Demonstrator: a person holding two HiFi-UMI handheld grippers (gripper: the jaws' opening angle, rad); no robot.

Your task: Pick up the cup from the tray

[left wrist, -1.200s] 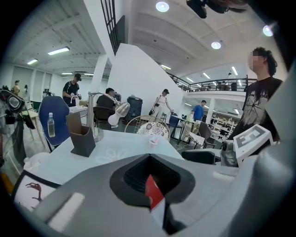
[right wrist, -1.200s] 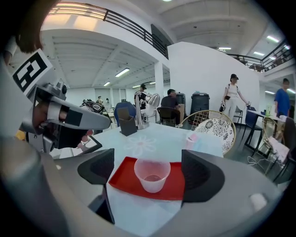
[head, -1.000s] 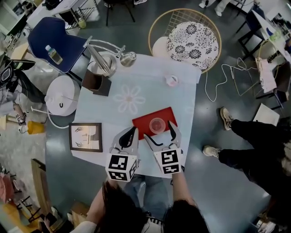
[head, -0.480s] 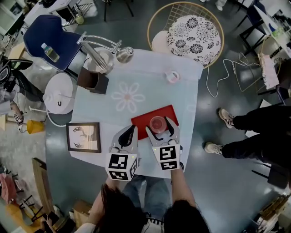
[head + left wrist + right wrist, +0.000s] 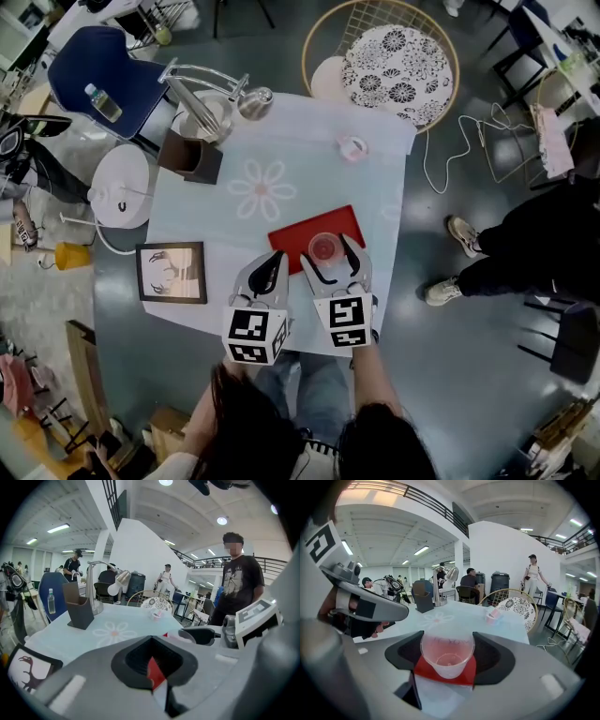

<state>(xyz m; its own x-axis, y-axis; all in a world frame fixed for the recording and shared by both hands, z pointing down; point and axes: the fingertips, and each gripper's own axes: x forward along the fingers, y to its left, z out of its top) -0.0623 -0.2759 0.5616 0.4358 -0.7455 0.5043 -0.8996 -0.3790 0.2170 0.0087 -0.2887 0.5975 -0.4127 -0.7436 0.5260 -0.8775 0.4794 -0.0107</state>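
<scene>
Big open-plan office or lab hall: mezzanine railing, ceiling strip lights, blue chair far left, loose cable on grey floor right, standing person.

The clear thin-walled plastic cup looks smooth and glossy. The flat red tray under it is matt. The bent metal lamp shines like chrome.

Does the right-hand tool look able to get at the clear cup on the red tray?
Probably yes: the cup on the red tray stands between the jaws of the right tool, which seem to touch its sides.
</scene>
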